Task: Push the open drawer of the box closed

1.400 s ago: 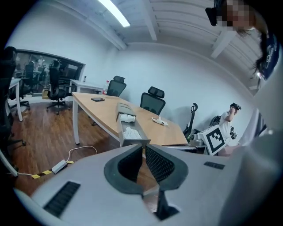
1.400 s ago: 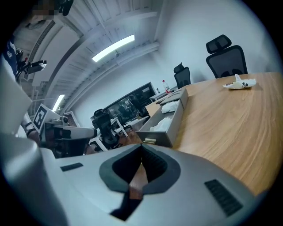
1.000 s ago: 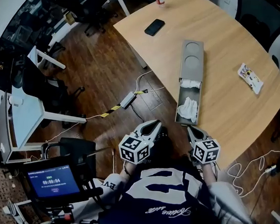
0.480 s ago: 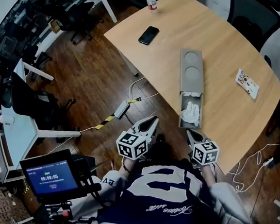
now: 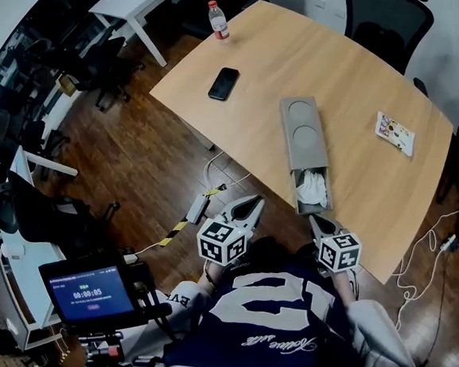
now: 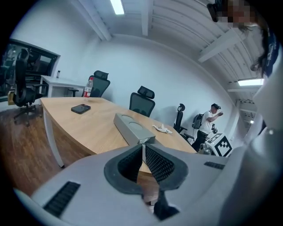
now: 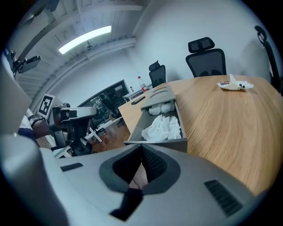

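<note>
the left gripper [image 6: 143, 148] is seen with its ribbed black pads pressed together and nothing is held between them; it is kept off the table's near edge, over the dark plank floor [image 5: 137, 147], a little to the left of the drawer's end

the right gripper [image 7: 141, 149] is likewise clenched on nothing, and its tips are brought up just before the flat front panel of the drawer [image 7: 161, 126]; whether contact is made cannot be told

the box [image 5: 302, 129] is a long, narrow grey case with a smooth matte top in which two round recesses are sunk; it is laid aslant on the pale wood-grain table [image 5: 358, 78], and the drawer is pulled partway out of its near end, so that the front panel is brought close to the table's edge

a crumpled white cloth [image 7: 163, 127] is heaped inside the drawer's thin walls, with more of it bunched at the mouth of the box

open wood is left along both long sides of the box and beyond its far end; a black phone [image 5: 223, 83] is lain well apart to the left, a printed packet [image 5: 396, 133] well apart to the right, and a bottle [image 5: 218, 19] is stood at the far corner
</note>
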`<act>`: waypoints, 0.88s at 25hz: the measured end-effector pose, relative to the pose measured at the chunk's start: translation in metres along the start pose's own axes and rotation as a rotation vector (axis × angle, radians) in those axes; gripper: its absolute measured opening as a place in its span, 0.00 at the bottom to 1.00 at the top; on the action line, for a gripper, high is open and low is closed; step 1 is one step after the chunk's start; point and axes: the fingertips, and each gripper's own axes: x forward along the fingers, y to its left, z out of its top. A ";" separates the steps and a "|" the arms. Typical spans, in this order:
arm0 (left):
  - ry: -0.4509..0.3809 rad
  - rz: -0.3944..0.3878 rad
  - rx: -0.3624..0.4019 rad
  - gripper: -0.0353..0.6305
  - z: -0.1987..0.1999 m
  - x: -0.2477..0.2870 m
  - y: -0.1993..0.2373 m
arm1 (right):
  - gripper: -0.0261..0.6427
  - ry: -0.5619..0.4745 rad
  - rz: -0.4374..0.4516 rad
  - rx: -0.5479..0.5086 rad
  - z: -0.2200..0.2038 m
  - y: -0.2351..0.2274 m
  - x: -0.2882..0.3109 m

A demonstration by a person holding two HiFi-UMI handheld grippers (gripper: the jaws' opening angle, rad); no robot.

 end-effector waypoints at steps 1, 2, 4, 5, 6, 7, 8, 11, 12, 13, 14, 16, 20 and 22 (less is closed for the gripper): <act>0.005 -0.008 -0.003 0.09 0.000 0.001 0.001 | 0.04 -0.006 -0.007 -0.001 0.004 -0.001 0.002; 0.009 -0.017 -0.002 0.09 0.000 0.003 0.002 | 0.04 -0.011 -0.012 -0.001 0.008 -0.003 0.003; 0.016 -0.033 0.005 0.09 0.001 0.006 0.001 | 0.04 -0.019 -0.020 0.004 0.014 -0.005 0.005; 0.019 -0.039 0.007 0.09 0.001 0.008 0.001 | 0.04 -0.021 -0.024 0.006 0.016 -0.006 0.005; 0.021 -0.044 0.007 0.09 0.001 0.009 0.000 | 0.04 -0.020 -0.025 0.005 0.018 -0.007 0.006; 0.023 -0.045 0.003 0.09 0.001 0.010 0.001 | 0.04 -0.017 -0.026 0.002 0.020 -0.008 0.007; 0.024 -0.045 -0.002 0.09 0.000 0.010 0.002 | 0.04 -0.013 -0.025 -0.001 0.022 -0.008 0.009; 0.024 -0.031 -0.028 0.09 -0.004 0.010 0.008 | 0.04 -0.006 -0.022 -0.009 0.029 -0.012 0.016; 0.024 -0.022 -0.037 0.09 -0.005 0.010 0.013 | 0.04 -0.003 -0.019 -0.011 0.032 -0.014 0.020; 0.023 -0.011 -0.045 0.09 -0.005 0.010 0.018 | 0.04 0.000 -0.014 -0.014 0.036 -0.016 0.026; 0.021 0.002 -0.051 0.09 -0.004 0.010 0.025 | 0.04 0.004 -0.009 -0.015 0.040 -0.018 0.032; 0.018 0.032 -0.061 0.09 0.003 0.011 0.040 | 0.04 0.007 -0.001 -0.009 0.049 -0.024 0.044; -0.012 0.105 -0.075 0.09 0.022 0.013 0.072 | 0.04 0.021 0.006 -0.009 0.069 -0.033 0.066; -0.023 0.134 -0.084 0.09 0.029 0.018 0.086 | 0.04 0.021 0.026 -0.018 0.080 -0.035 0.079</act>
